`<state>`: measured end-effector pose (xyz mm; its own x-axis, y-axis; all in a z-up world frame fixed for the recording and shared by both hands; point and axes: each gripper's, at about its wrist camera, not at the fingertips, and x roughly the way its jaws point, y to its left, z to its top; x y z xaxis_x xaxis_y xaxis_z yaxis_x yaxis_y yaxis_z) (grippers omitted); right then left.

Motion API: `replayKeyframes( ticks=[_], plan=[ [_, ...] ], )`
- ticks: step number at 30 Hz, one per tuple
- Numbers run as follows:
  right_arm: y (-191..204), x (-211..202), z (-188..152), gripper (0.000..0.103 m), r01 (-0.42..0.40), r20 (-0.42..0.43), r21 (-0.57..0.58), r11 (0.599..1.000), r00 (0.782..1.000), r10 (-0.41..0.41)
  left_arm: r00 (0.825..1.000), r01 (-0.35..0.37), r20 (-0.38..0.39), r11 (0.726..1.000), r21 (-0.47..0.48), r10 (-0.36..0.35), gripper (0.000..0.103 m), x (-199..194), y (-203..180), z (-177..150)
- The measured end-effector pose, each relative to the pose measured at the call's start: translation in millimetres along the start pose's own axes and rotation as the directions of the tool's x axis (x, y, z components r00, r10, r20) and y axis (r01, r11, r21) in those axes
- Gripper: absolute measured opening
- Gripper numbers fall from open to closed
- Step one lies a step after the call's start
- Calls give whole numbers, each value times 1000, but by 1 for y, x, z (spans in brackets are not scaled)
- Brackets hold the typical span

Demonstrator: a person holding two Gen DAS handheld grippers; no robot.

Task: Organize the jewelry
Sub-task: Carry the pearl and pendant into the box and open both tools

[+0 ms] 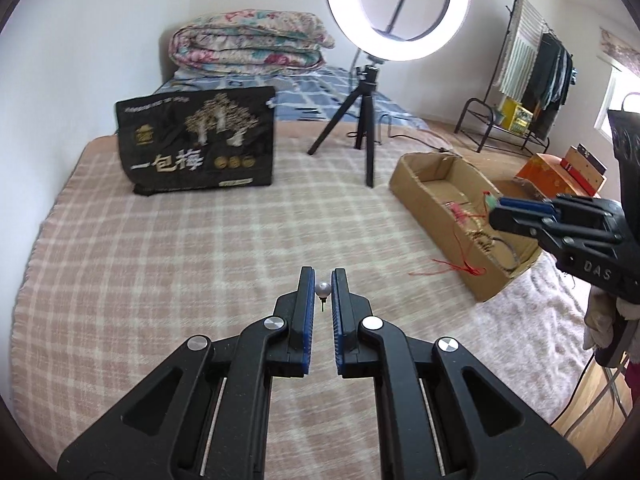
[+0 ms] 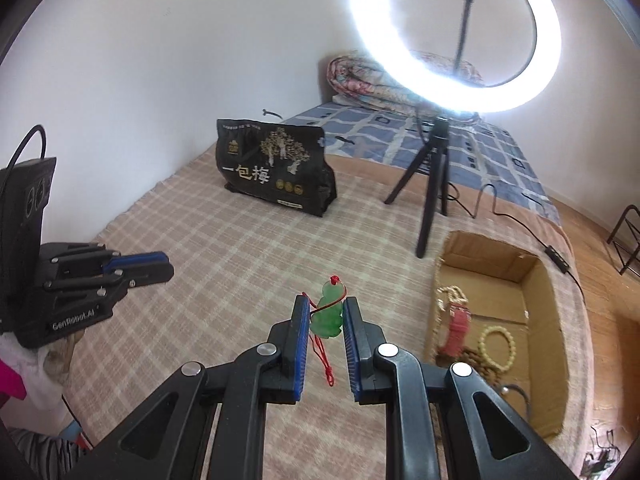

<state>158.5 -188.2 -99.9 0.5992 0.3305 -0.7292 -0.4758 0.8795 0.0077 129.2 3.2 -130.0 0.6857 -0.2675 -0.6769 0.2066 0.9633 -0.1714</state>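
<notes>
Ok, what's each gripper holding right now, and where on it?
The left gripper pinches a pearl earring by the pearl itself. The right gripper clamps a green pendant across its body, red cord dangling.

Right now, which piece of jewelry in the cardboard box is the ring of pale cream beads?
The cream bead bracelet lying on the cardboard box floor, right of the red strap piece; the other pieces are darker or not pale loops.

**Colours and patterns observed**

Bed cover (image 1: 180, 240): pink-beige with cream plaid. Far sheet (image 2: 384, 140): blue with white squares. Folded quilt (image 1: 248, 40): floral, pink and teal on cream. Bag (image 1: 200, 144): black, gold tree print and gold characters. Cardboard box (image 1: 440, 184): brown. Pearl earring (image 1: 322, 289): white-silver. Pendant (image 2: 329, 314): translucent green, red cord (image 2: 326, 364). Gripper pads (image 2: 301, 344): blue on black. Bead bracelet (image 2: 498, 348): cream. Ring light (image 1: 398, 4): white.
</notes>
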Motion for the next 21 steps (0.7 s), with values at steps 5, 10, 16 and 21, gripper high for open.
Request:
replayKeyframes(
  ticks=[5, 10, 16, 21],
  plan=[
    [-31, -21, -12, 15, 45, 4, 40, 998, 999, -45, 999, 34, 6, 999, 21, -34, 6, 7, -23, 12],
    [-63, -37, -22, 15, 88, 5, 83, 993, 996, -88, 998, 68, 12, 996, 50, -69, 6, 16, -48, 27],
    [-95, -44, -32, 15, 125, 0, 127, 984, 992, -127, 994, 103, 11, 992, 77, -105, 6, 31, -77, 44],
    [-116, -45, -40, 15, 145, -8, 157, 977, 989, -146, 990, 138, 5, 988, 75, -139, 6, 52, -99, 62]
  ],
)
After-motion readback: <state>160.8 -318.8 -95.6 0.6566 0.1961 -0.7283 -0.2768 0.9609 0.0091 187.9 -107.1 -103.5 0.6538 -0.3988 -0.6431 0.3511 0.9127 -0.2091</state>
